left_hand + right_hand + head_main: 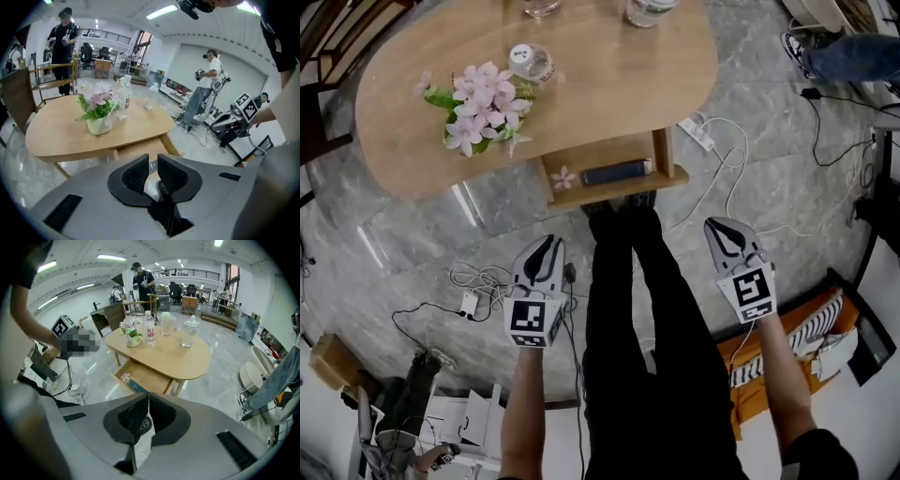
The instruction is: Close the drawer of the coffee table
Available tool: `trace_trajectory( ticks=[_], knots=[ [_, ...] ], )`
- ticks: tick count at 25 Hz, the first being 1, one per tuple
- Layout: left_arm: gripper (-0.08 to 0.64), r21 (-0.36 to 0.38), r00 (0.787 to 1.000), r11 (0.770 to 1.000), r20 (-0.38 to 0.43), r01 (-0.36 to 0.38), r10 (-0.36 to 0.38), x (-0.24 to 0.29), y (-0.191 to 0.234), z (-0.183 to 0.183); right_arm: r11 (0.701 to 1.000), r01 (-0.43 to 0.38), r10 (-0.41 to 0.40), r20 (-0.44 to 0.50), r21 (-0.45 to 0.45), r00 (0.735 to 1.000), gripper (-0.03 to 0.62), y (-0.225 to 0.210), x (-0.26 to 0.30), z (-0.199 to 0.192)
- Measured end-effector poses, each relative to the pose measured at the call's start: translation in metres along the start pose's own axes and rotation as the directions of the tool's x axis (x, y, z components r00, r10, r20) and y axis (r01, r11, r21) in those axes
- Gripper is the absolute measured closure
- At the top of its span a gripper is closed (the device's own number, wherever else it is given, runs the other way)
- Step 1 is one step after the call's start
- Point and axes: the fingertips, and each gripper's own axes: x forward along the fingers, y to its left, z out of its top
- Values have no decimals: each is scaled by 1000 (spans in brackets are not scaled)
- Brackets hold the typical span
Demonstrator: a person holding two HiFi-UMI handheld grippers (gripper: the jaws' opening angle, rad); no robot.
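The oval wooden coffee table (pixel 619 75) stands ahead of me with its drawer (pixel 614 187) pulled out toward my feet. Inside the drawer lie a dark book (pixel 617 172) and a small pink flower (pixel 564 177). My left gripper (pixel 551 246) hangs low, short of the drawer's left front corner, its jaws a narrow slit apart with nothing between them (pixel 151 158). My right gripper (pixel 717 225) is to the right of the drawer, shut and empty (pixel 148 396). Neither touches the drawer (pixel 145 376).
A pot of pink flowers (pixel 478 108), a bottle (pixel 528 62) and glassware stand on the tabletop. A power strip (pixel 696 133) and cables (pixel 478 281) lie on the marble floor. My legs (pixel 647 309) stand before the drawer. Other people stand farther off.
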Motion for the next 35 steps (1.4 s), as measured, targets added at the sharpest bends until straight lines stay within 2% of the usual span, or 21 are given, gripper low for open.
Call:
trace_trajectory(
  ticks=[6,11,16,20,22,26,31,35],
  knots=[
    [474,14,999,1000,-38,-16,17,48,13,-36,997,-36,34,-29,-68,999,580,-14,61,-34],
    [420,19,993,999,-111,-27,29,65,32,-83,990,-74,66,-72,-119,995,577,-18,98,-56],
    [359,28,986,999,-161,-33,37,90,47,-124,970,-120,92,-135,-213,987,474,-24,126,-82],
    [302,116,968,992,-238,-51,77,111,57,-153,946,-172,119,-200,-274,973,418,-27,145,-108],
    [285,136,964,988,-247,-67,100,119,63,-156,942,-175,115,-216,-287,970,404,-31,153,-117],
    [268,160,956,983,-263,-89,129,135,75,-164,943,-162,92,-241,-291,966,397,-44,169,-136],
    [264,233,925,970,-350,-66,147,152,83,-195,944,-165,76,-297,-287,952,397,-59,192,-169],
    [264,270,929,961,-341,-54,147,172,91,-192,939,-166,70,-306,-301,950,397,-64,212,-179]
  ],
)
